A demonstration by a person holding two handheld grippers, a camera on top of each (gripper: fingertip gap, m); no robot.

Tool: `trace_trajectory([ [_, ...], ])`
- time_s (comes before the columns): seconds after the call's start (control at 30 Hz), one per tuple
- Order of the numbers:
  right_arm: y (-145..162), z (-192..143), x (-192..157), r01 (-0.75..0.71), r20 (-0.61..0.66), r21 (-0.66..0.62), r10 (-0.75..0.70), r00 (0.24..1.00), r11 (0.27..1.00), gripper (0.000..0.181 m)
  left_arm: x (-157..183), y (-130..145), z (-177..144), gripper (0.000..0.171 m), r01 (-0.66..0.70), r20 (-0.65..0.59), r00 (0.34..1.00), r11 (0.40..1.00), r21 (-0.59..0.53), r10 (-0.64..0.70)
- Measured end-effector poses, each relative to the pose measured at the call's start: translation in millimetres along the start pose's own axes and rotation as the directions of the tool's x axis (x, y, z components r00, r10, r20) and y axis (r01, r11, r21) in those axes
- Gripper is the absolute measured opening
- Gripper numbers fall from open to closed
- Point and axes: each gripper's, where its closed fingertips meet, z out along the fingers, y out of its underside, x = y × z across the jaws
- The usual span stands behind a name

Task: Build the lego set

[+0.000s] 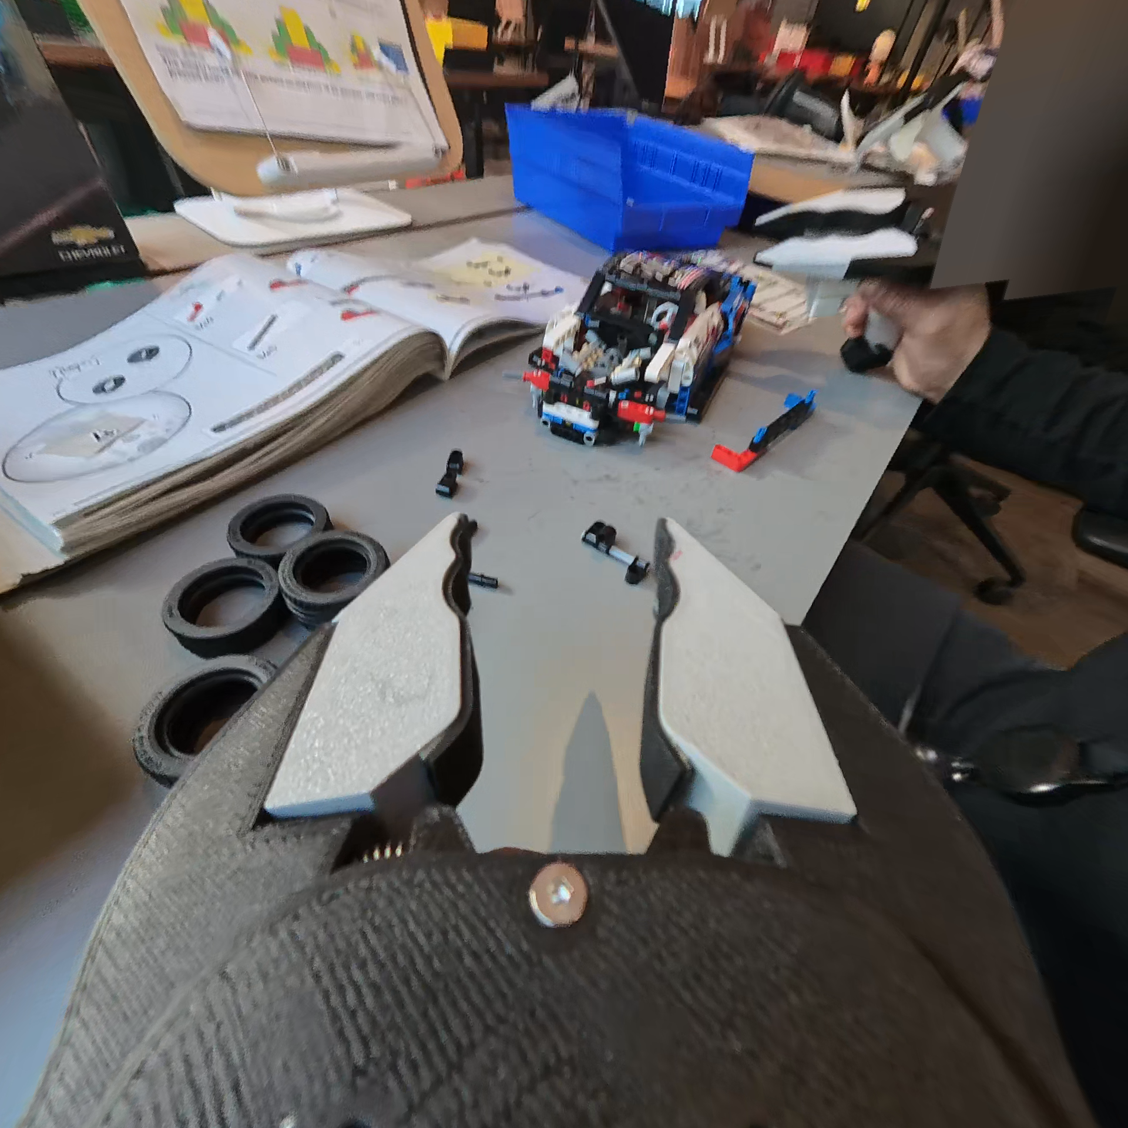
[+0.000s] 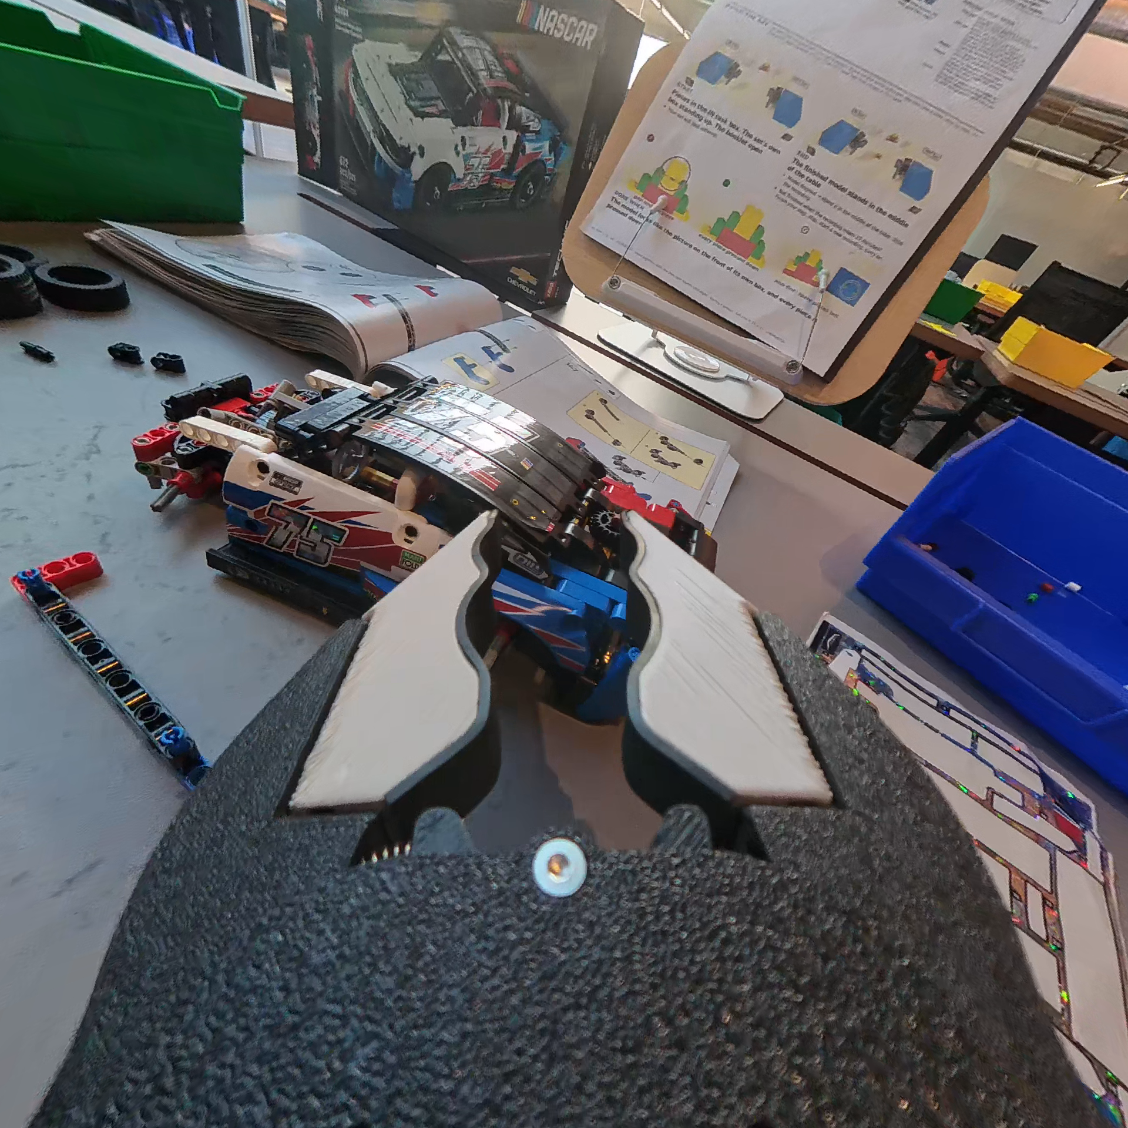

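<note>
The partly built Lego race car, white, blue and red with a black roof, stands mid-table; it also shows in the right wrist view. My right gripper is open, its fingers on either side of the car's rear end; I cannot tell if they touch it. My left gripper is open and empty, low over the table. Near its tips lie a small black pin, a black-and-grey axle piece and a black connector. A black beam with red and blue ends lies beside the car, also in the right wrist view.
Several black tyres lie left of my left gripper. The open instruction book is behind them. A blue bin, a sticker sheet, the set's box, a sheet on a stand and a green bin ring the table. The tips of one gripper are about 35 cm away from the tips of the other.
</note>
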Motion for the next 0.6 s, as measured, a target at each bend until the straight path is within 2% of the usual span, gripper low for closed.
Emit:
trace_trajectory([
  [0.1, -0.9, -1.0, 2.9, -0.031, 0.009, 0.011, 0.031, 0.999, 0.999, 0.037, -6.6, -13.4, 0.1, 0.066, 0.012, -0.003, 1.0, 0.997, 0.075, -0.012],
  [0.27, -3.0, -3.9, 21.4, -0.104, -0.046, 0.046, 0.106, 0.993, 0.993, 0.04, -21.3, -18.1, 11.8, 0.075, -0.126, 0.025, 0.992, 0.992, 0.032, 0.125],
  [0.4, -1.0, -6.2, 35.9, -0.151, -0.106, 0.055, 0.156, 0.982, 0.987, 0.046, -30.2, -11.9, 17.8, 0.057, -0.257, 0.089, 0.963, 0.966, 0.023, 0.255],
  [0.47, 0.9, -5.9, 40.3, -0.177, -0.119, 0.05, 0.181, 0.976, 0.983, 0.049, -36.0, -13.7, 21.8, 0.051, -0.234, 0.115, 0.966, 0.972, 0.02, 0.23],
  [0.6, 4.3, -5.8, 48.5, -0.208, -0.159, 0.041, 0.211, 0.964, 0.977, 0.049, -37.4, -1.2, 30.6, 0.05, -0.112, 0.018, 0.993, 0.991, -0.067, 0.114],
])
